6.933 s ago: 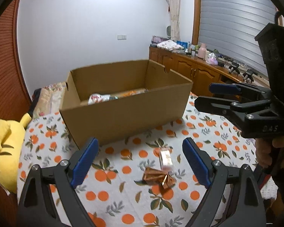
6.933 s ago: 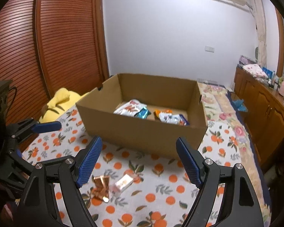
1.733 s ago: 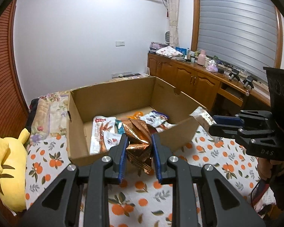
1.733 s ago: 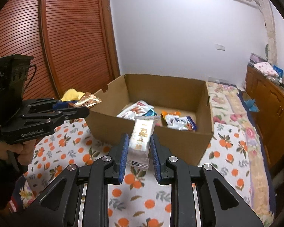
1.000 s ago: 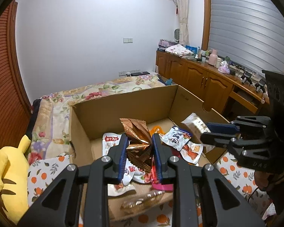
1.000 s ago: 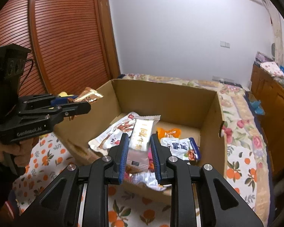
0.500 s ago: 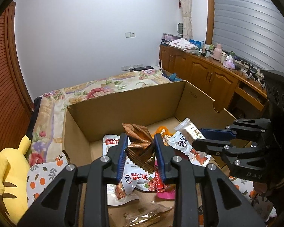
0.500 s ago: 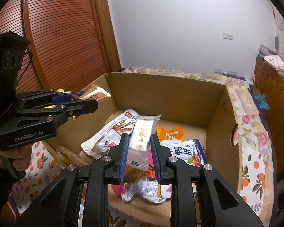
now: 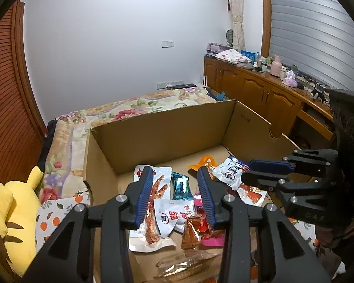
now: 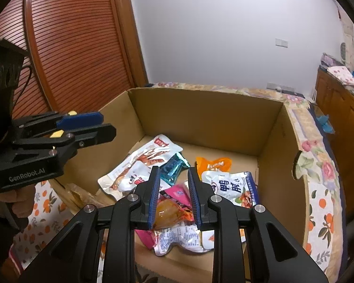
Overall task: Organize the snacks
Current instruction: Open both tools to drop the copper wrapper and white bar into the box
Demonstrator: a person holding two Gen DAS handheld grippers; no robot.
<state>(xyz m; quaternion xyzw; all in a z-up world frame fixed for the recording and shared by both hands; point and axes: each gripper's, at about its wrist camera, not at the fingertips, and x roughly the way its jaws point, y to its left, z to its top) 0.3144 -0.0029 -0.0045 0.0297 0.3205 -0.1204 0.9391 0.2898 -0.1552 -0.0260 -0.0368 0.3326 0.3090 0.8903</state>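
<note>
The cardboard box (image 10: 205,120) holds the snack packets (image 10: 231,186), their Chinese print partly covered, while the "GenRobot.AI"-marked left gripper (image 9: 175,176) and the right gripper (image 10: 173,172) hover above, jaws parted and empty.

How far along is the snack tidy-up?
Done: a pile of snack packets lies on the floor of the cardboard box, including an orange pouch and a teal packet.
In hand: nothing. The left gripper and right gripper are both open and empty above the box.
Left: possibly nothing. No loose snacks show on the visible tablecloth, but most of it is hidden.
</note>
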